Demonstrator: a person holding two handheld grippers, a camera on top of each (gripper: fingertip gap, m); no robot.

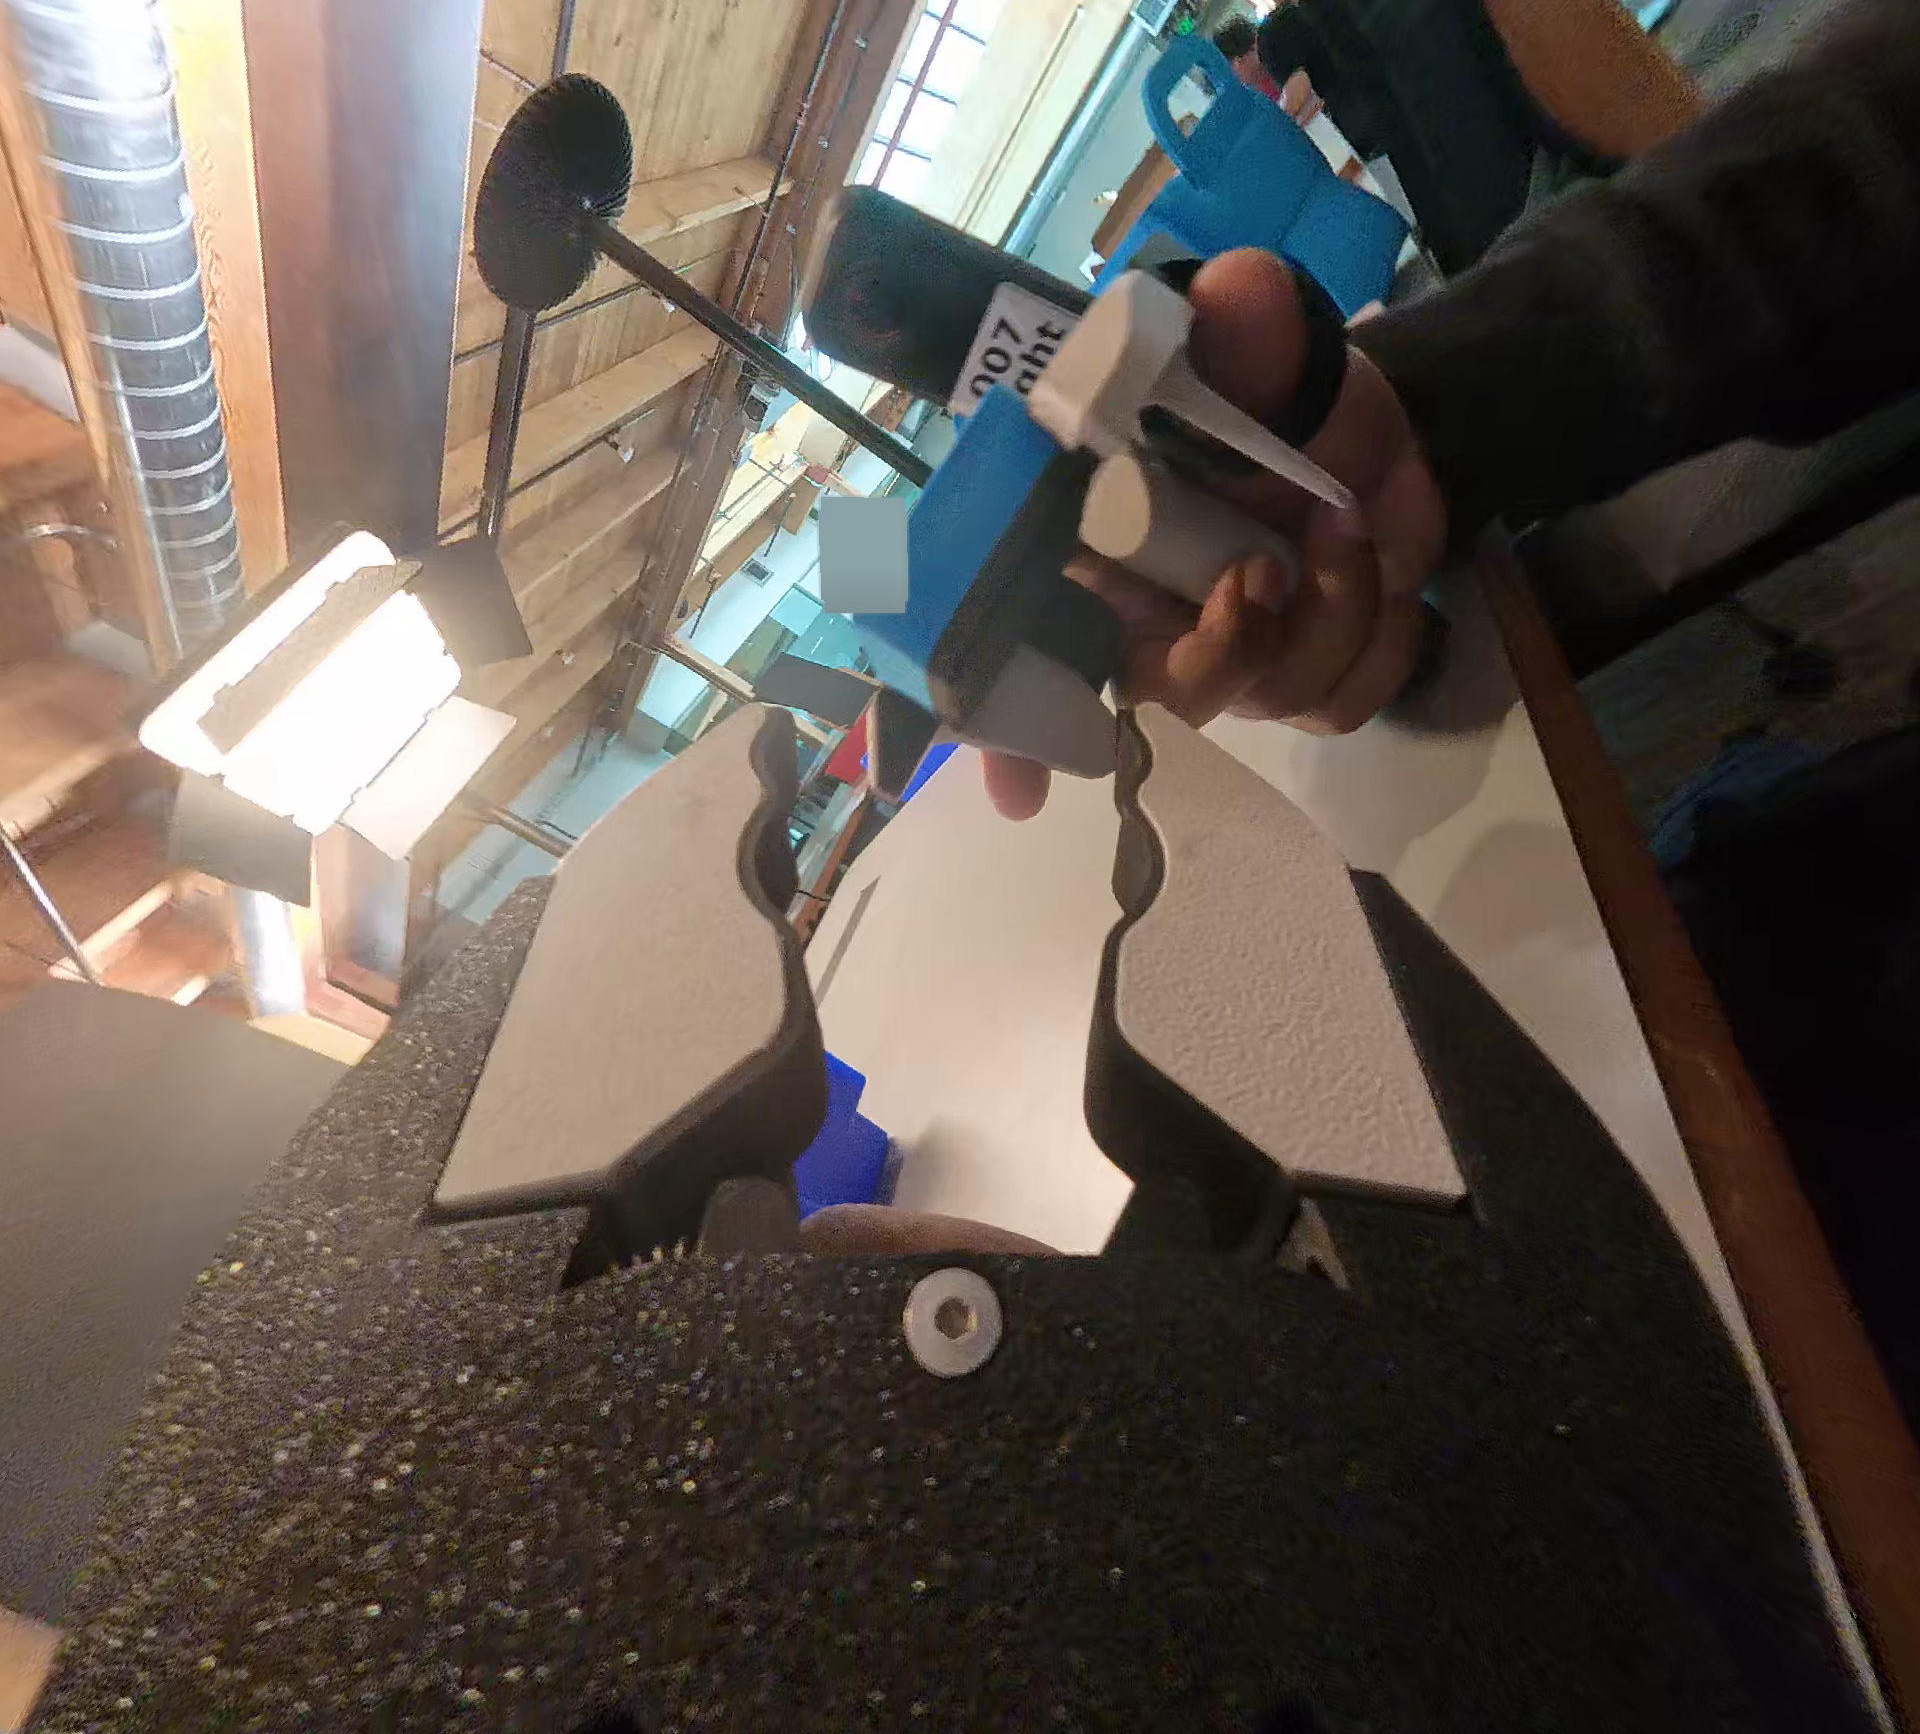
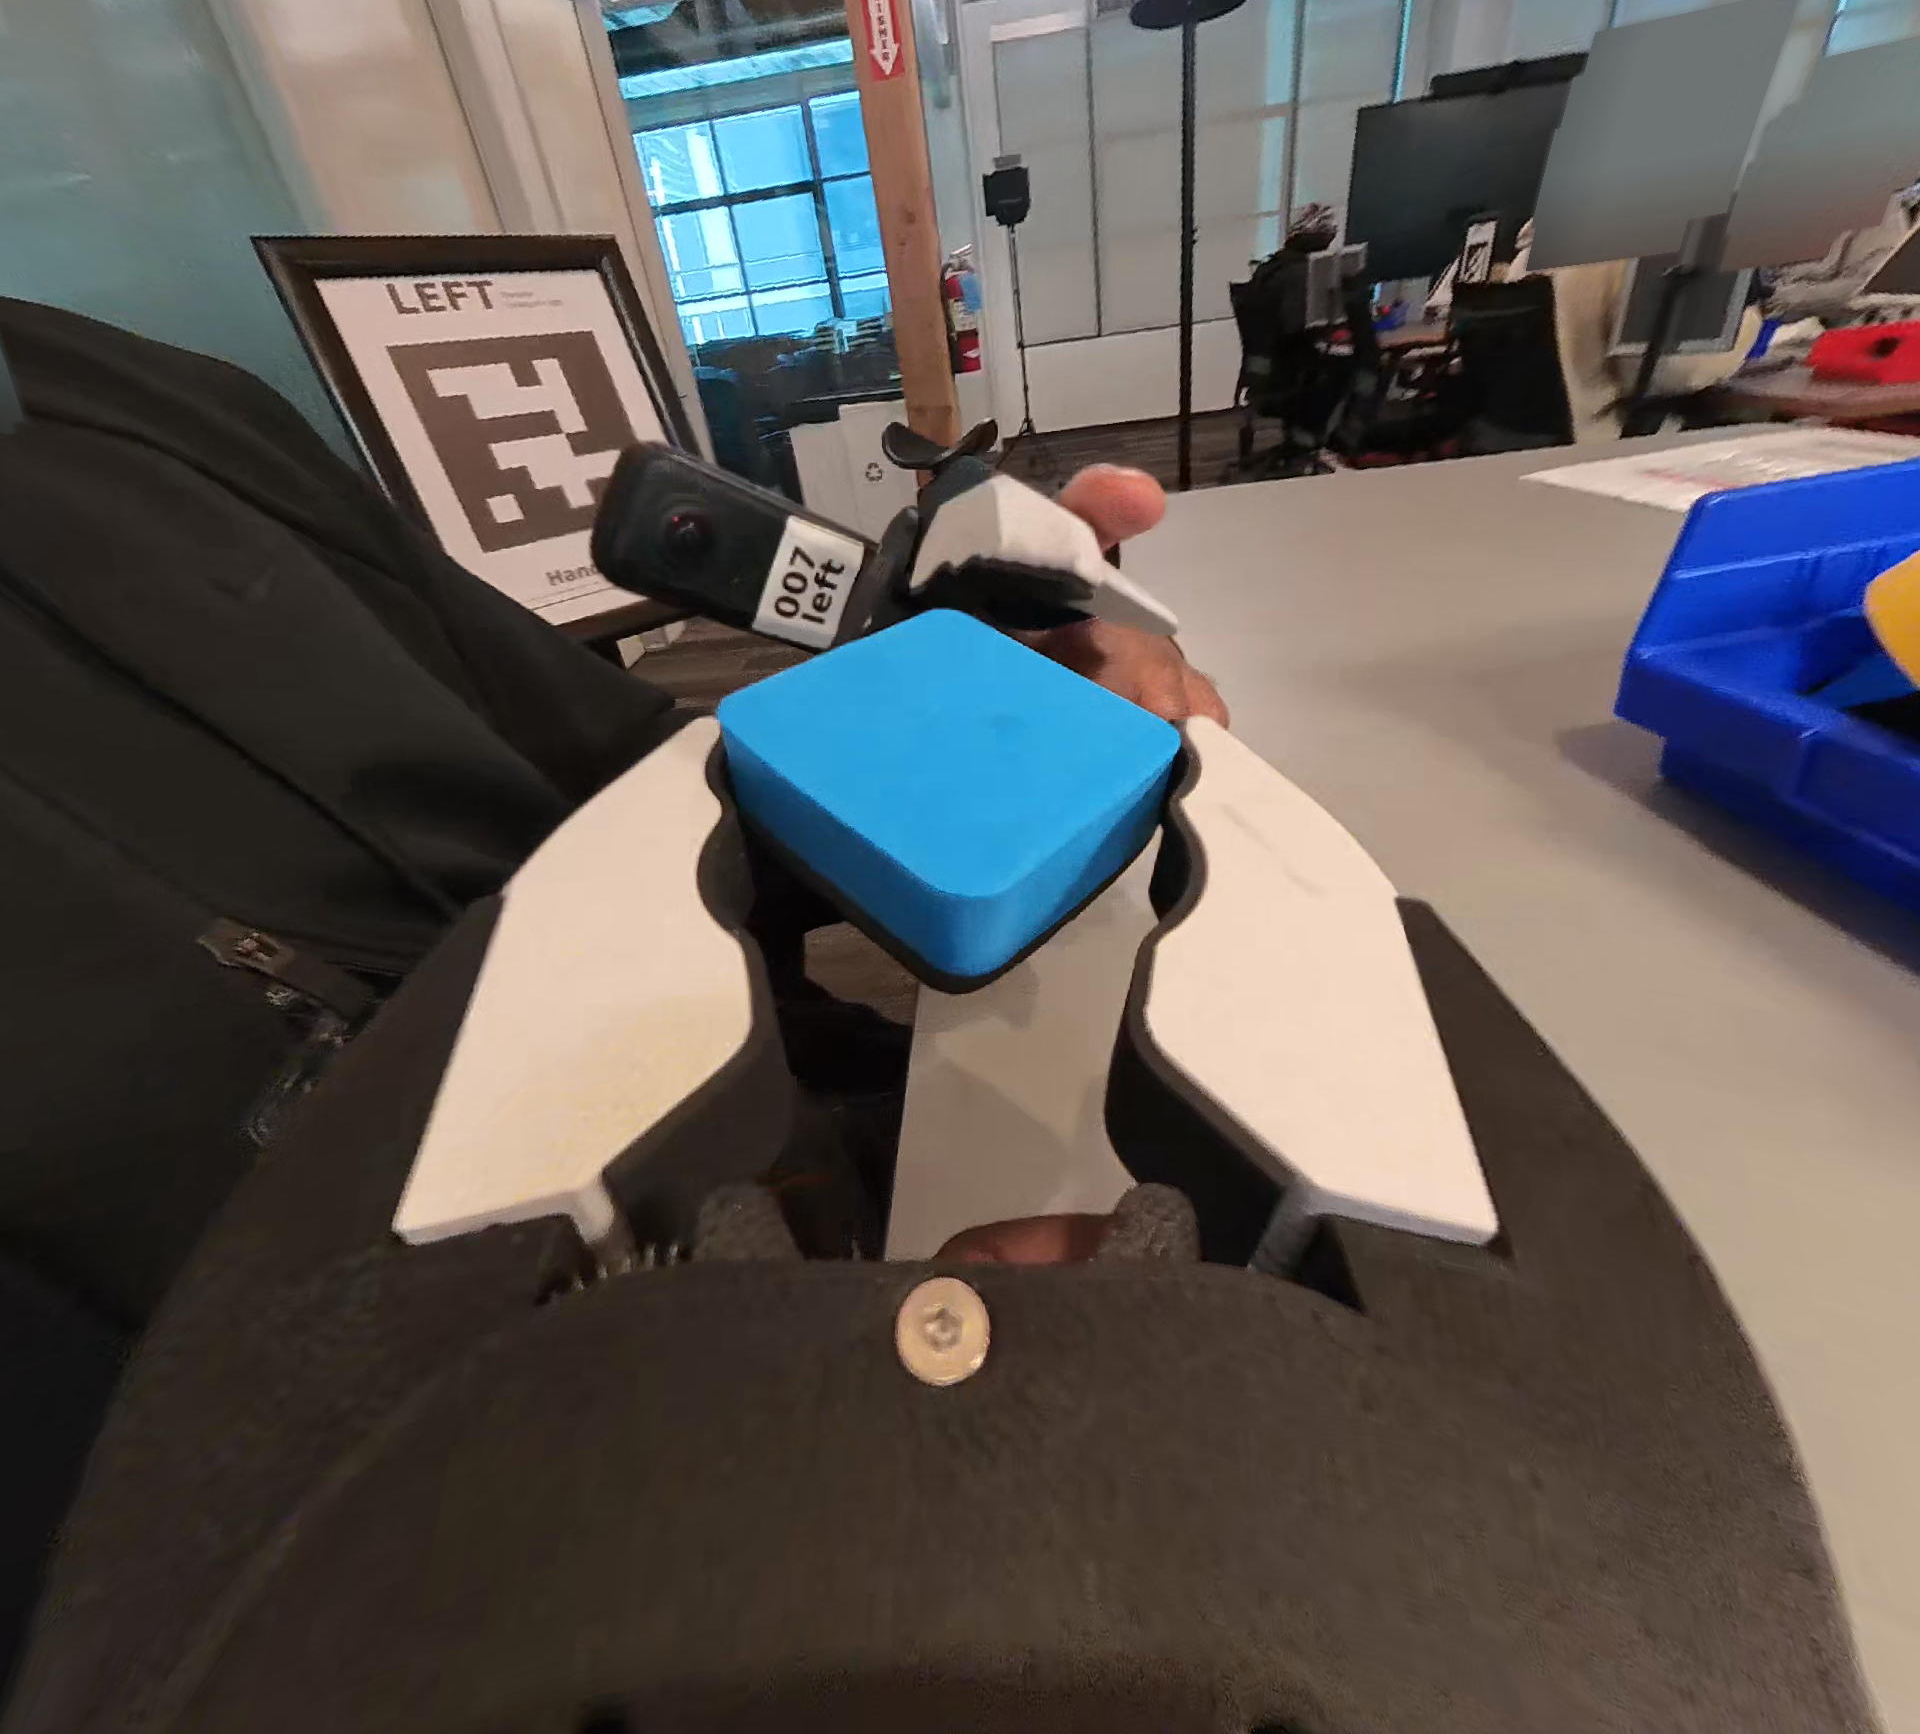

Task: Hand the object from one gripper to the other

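- Dark sleeve (image 2: 260,645) of the person at far left of the right wrist view, running behind the left gripper.
- Framed marker board (image 2: 488,417) propped upright behind that sleeve, at the bench's far left edge.
- Left gripper (image 2: 1138,614) seen past the block in the right wrist view, held in a hand (image 2: 1122,656), camera body pointing left; apart from the block, not touching it.
- In the left wrist view, left gripper (image 1: 961,811) with jaws spread, nothing between them; grey bench (image 1: 1351,811) visible through the gap.
- Blue block (image 2: 945,780), squarish with rounded corners and a dark underside, pinched between the jaws of the right gripper (image 2: 951,780), raised clear of the bench (image 2: 1455,645).
- Same blue block (image 1: 977,531) seen edge-on in the left wrist view, gripped by the right gripper (image 1: 1039,562), just beyond the left gripper's fingertips (image 1: 1127,749); contact there cannot be told.
- Right hand (image 1: 1299,562) wrapped around the right gripper's handle.
- Blue bin (image 2: 1787,687) on the bench at far right, well apart from both grippers.
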